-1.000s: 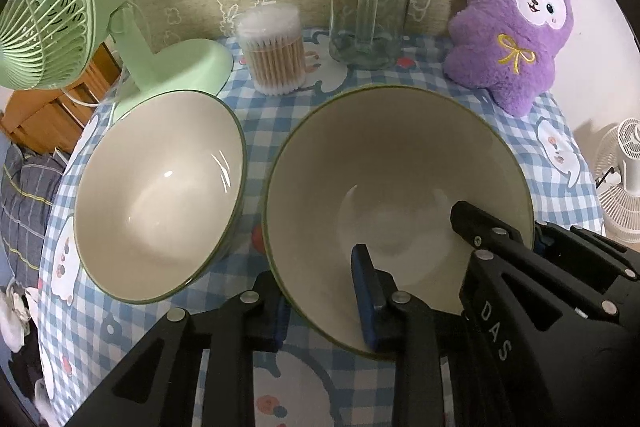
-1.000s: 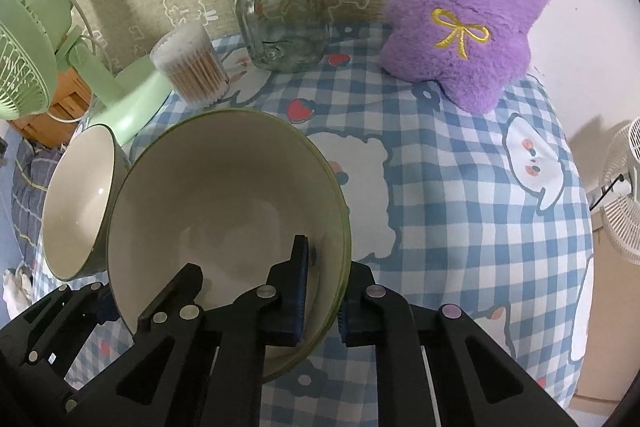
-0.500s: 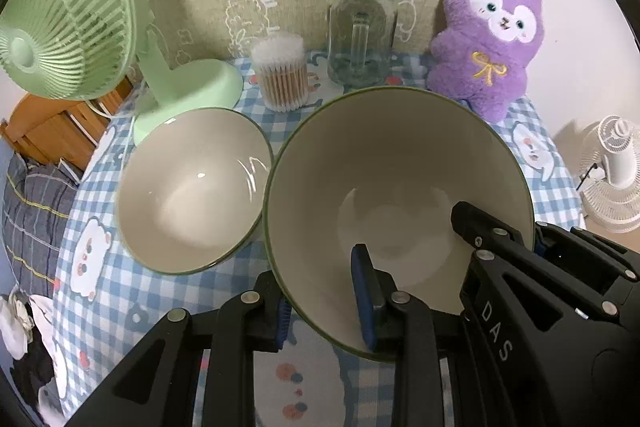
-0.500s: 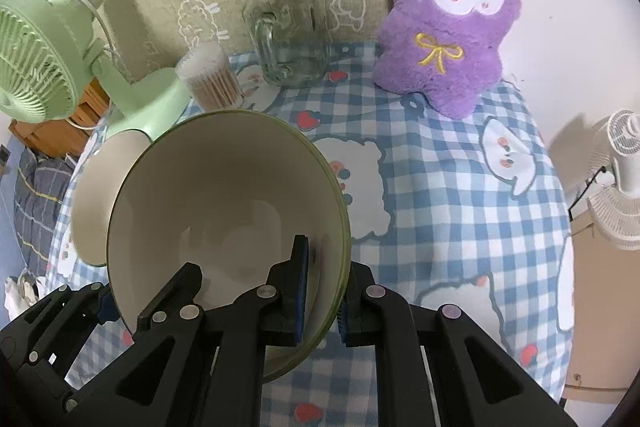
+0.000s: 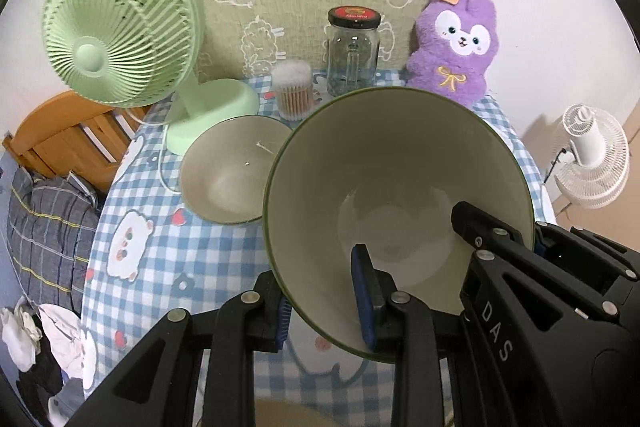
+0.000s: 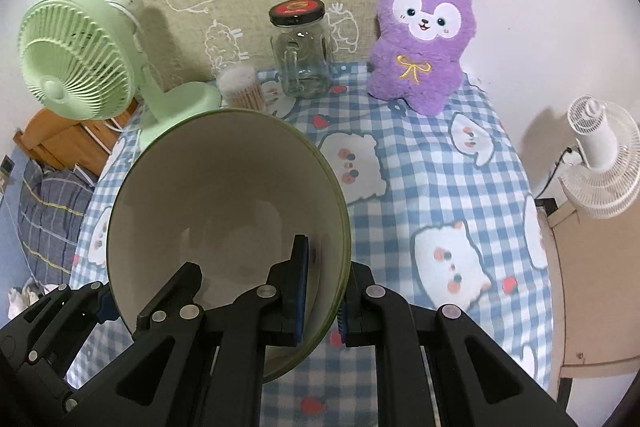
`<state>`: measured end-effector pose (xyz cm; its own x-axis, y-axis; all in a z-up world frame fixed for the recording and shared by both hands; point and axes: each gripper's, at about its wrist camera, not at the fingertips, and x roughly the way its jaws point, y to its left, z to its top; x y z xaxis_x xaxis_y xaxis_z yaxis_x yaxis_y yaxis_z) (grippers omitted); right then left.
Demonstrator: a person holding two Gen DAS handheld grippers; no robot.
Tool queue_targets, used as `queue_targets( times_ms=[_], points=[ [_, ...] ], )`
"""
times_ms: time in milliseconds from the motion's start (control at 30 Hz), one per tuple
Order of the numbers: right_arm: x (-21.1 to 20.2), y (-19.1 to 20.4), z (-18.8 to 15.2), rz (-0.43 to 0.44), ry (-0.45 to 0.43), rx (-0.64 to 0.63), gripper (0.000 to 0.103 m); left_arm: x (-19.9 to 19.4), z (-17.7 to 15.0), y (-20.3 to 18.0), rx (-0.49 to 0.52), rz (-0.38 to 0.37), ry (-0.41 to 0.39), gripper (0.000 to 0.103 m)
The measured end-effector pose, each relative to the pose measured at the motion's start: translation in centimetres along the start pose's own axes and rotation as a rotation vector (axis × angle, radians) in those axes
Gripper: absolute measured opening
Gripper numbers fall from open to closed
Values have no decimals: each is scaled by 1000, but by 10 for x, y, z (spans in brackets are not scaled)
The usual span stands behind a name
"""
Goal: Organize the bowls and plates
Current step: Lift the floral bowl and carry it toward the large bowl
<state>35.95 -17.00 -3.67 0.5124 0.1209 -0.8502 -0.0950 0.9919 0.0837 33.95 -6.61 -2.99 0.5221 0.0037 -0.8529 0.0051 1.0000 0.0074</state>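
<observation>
Home bedroom — bedding point(image 5: 44, 223), plush toy point(image 5: 454, 47)

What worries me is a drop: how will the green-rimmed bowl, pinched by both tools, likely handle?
The bowl looks like glazed ceramic: probably rigid, fairly heavy and breakable. Its glossy wall may slip, since the left tool and right tool each pinch only the rim. It hangs tilted, so it might pivot if one grip loosens.

Soft, even indoor light; sharp focus throughout. Fisheye bends the edges, corners vignette black, shadows fall faintly on the far wall.
</observation>
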Motion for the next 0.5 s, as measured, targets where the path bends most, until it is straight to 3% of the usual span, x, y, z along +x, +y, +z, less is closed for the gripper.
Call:
queue_targets(
  times_ms=[267, 500],
  points=[
    [-40, 21, -26, -7, -25, 22, 15, -40, -22, 17, 23, -5, -22, 26],
    [-50, 36, -56, -13, -12, 39, 15, -49, -50, 30, 41, -12, -12, 26]
  ],
)
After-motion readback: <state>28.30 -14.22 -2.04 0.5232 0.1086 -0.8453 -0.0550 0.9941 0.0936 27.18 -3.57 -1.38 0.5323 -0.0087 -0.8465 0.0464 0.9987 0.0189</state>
